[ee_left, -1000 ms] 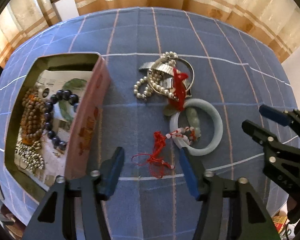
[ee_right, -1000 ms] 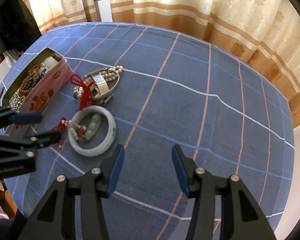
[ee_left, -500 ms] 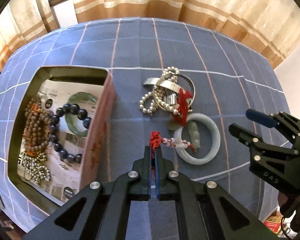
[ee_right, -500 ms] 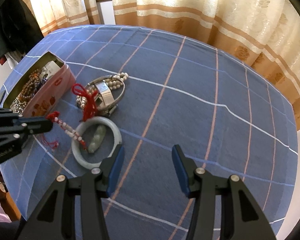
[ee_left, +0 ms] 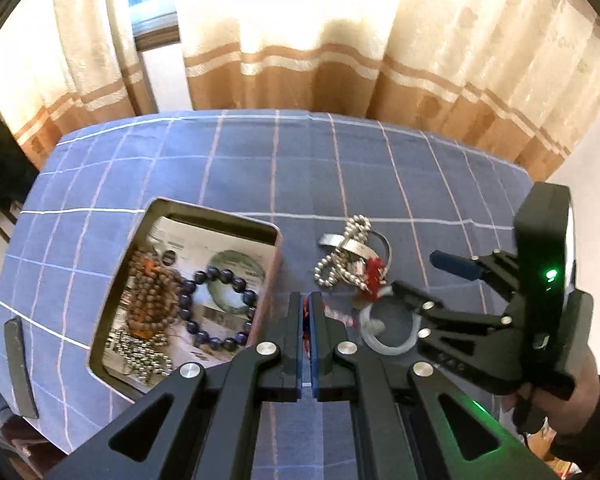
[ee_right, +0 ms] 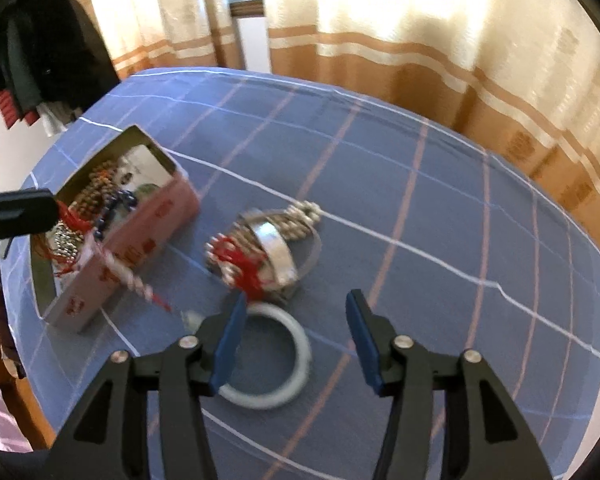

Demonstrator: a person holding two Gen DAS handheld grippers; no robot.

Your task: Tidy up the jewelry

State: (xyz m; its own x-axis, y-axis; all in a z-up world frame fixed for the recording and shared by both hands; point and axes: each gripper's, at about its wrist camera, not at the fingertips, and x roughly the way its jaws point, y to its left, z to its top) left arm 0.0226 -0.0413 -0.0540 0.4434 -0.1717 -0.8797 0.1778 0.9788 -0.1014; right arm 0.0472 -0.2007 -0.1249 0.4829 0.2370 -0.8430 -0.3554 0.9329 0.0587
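Since a second ago our left gripper [ee_left: 308, 312] has clenched on the red-corded bead strand [ee_right: 134, 280] and lifted it off the cloth; it now dangles beside the pink tin [ee_right: 140, 248], its tassel over the rim. Our right gripper [ee_right: 296, 340] hangs with jaws still widening, nothing between them, above the pale jade bangle [ee_right: 296, 364]. Beyond it, the pearl-and-silver tangle [ee_right: 268, 244] lies on the blue checked tablecloth [ee_right: 440, 240].
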